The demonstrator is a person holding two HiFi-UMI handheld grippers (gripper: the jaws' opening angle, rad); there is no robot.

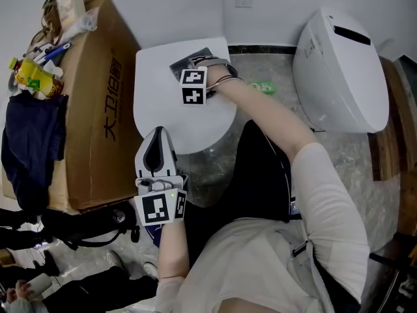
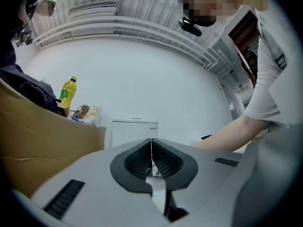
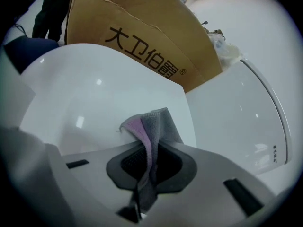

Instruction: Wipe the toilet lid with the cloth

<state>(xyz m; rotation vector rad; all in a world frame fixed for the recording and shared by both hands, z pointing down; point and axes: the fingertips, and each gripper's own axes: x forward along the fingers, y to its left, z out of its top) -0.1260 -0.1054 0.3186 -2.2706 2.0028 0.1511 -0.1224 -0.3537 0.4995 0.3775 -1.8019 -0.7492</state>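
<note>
The right gripper, jaws clamped on the grey cloth, holds it at the rear of the closed toilet lid, apparently to wipe — the left gripper, jaws together and empty, waits clear by the front edge.

I see the toilet lid shut down flat. It is white and glossy, rounded at the front and squarer at the back, where it meets the tank. The cloth is grey knit with a pale purple side showing on one fold. It is bunched and pinched between the jaws of my right gripper, and its free end fans out over the rear part of the lid.
</note>
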